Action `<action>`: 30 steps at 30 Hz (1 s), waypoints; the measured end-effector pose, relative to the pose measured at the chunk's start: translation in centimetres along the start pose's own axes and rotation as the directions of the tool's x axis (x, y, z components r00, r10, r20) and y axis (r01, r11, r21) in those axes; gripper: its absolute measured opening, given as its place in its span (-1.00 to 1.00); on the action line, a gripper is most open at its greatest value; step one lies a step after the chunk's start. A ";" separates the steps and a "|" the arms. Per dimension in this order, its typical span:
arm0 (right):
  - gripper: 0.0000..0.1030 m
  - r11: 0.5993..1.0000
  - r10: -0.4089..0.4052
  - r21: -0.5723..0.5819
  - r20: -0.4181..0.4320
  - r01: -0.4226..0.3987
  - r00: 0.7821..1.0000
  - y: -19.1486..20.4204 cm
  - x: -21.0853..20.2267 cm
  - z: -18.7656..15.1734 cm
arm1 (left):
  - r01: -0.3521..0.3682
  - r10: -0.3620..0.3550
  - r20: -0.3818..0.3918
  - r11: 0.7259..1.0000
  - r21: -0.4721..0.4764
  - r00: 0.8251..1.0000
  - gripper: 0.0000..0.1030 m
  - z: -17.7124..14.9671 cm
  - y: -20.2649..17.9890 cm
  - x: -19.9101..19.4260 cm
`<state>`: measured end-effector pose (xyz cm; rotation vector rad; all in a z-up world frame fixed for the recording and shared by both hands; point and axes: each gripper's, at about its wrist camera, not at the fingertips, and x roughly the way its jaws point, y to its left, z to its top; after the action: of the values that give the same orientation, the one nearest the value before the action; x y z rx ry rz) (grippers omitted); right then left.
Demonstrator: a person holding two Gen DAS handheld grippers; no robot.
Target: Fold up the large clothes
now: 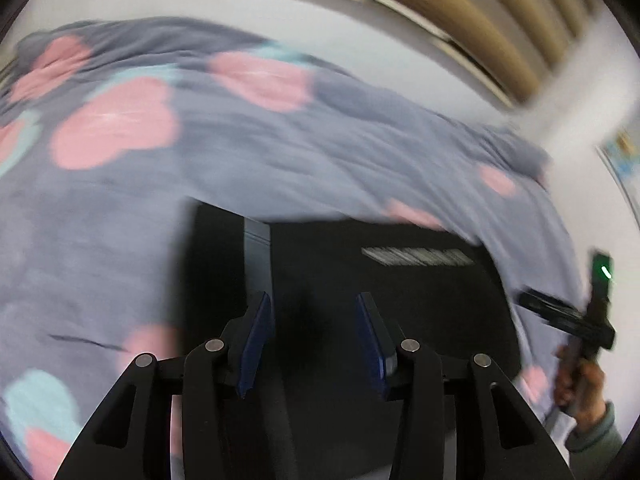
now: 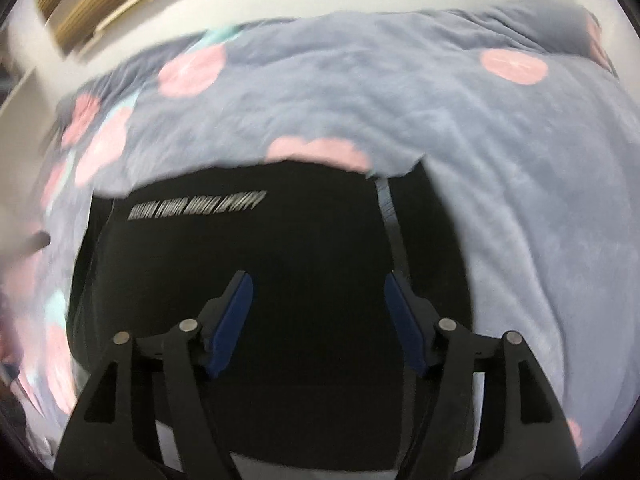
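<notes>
- Black folded garment with white lettering (image 2: 280, 280) lies on the grey fleece blanket with pink and mint blotches (image 2: 520, 160), at the blanket's near edge.
- Left gripper (image 1: 316, 336): blue pads apart, released, nothing between, above the garment.
- Right gripper (image 2: 318, 320): likewise spread, empty.
- Both views motion-blurred.

This looks like a bedroom in a home. A soft grey-blue blanket (image 1: 248, 160) printed with pink and pale turquoise shapes is spread wide like bedding and fills most of both wrist views, with a black garment (image 2: 280, 280) lying on top of it. Behind it stand plain white walls (image 1: 224, 8) and a slatted wooden panel (image 1: 500, 20), though blur hides finer detail.
</notes>
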<state>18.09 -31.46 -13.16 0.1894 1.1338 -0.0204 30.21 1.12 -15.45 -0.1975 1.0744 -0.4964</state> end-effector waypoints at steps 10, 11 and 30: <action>0.32 0.991 -0.104 -0.099 -0.115 0.093 0.988 4.3 7.9 -3.5 | -0.055 0.069 -0.196 0.996 0.075 0.978 -0.13 -7.6 -6.5 11.0; 0.33 0.991 -0.104 -0.098 -0.122 0.092 0.987 4.2 8.7 -3.7 | -0.050 0.061 -0.203 0.997 0.058 0.977 -0.13 -7.7 -6.0 11.5; 0.38 0.999 -0.046 0.016 -0.138 0.049 0.989 2.2 11.9 6.7 | -0.020 0.008 -0.187 0.998 -0.059 0.982 -0.12 2.0 -4.1 13.2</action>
<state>29.40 -29.41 -20.88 0.1831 1.2757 -0.0613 35.81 -8.94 -23.29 -0.2000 1.2741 -0.4764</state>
